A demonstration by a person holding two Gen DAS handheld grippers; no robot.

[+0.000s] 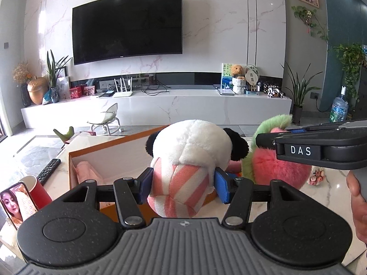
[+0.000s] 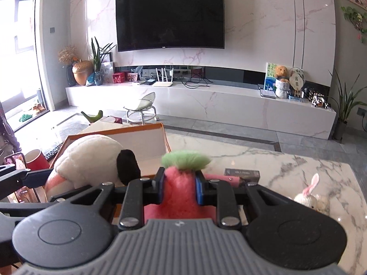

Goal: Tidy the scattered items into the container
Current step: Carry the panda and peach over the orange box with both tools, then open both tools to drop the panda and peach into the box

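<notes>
The left gripper [image 1: 182, 184] is clamping the panda plush [image 1: 190, 160], the right gripper [image 2: 180, 189] is clamping the pink-green plush [image 2: 181, 178]; the orange box [image 1: 110, 144] is lying just ahead-left, nearer the left one.

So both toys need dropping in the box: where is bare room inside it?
Orange box: white floor right of the pink cloth is free, under the panda. Crowded: red cup, phone outside its left wall.

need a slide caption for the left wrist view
Left gripper clamps a panda plush above the orange box; beside it the right gripper grips a pink-and-green plush.
</notes>
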